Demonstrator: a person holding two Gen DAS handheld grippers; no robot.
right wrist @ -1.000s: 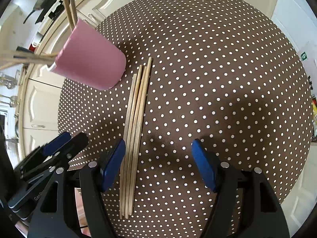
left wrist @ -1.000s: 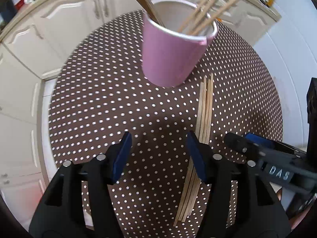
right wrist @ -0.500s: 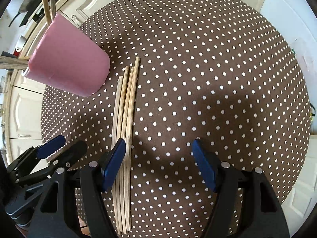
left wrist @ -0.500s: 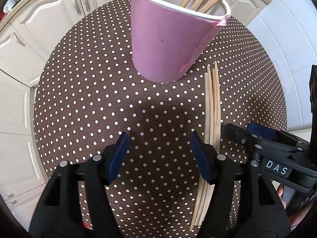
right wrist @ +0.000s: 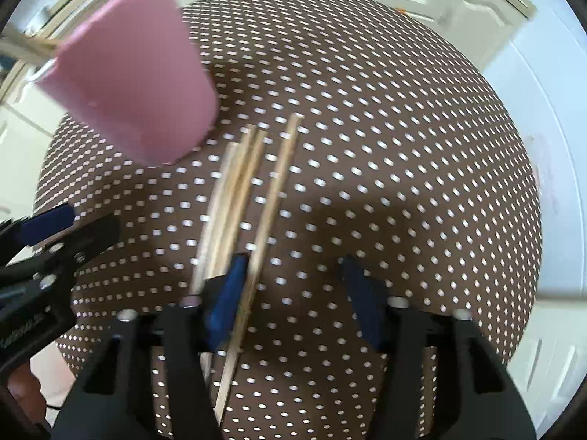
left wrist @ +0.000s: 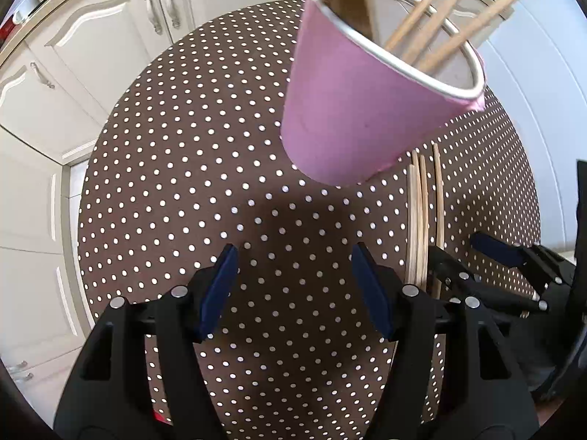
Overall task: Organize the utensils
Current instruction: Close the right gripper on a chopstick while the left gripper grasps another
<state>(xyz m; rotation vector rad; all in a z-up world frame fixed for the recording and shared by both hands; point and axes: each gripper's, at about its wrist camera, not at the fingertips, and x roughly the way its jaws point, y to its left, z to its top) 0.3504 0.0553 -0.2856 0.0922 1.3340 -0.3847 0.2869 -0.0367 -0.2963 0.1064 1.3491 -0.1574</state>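
Observation:
A pink paper cup (left wrist: 359,110) stands on the round brown polka-dot table (left wrist: 183,168) and holds several wooden sticks (left wrist: 440,18). It also shows in the right wrist view (right wrist: 135,84). Several loose wooden sticks (right wrist: 238,190) lie side by side beside the cup; they also show in the left wrist view (left wrist: 422,220). One stick (right wrist: 271,201) lies slightly apart, to the right. My right gripper (right wrist: 290,293) is open, low over the sticks' near ends, its left finger between the bundle and the apart stick. My left gripper (left wrist: 293,286) is open and empty in front of the cup.
White cabinet doors (left wrist: 91,44) stand beyond the table's far edge. A white appliance front (right wrist: 550,146) is at the right. Each gripper shows at the edge of the other's view, the right one (left wrist: 495,275) and the left one (right wrist: 44,249).
My right gripper has moved left and down onto the loose sticks; one stick has shifted apart to the right. The left gripper has shifted left, so the cup sits further right in its view.

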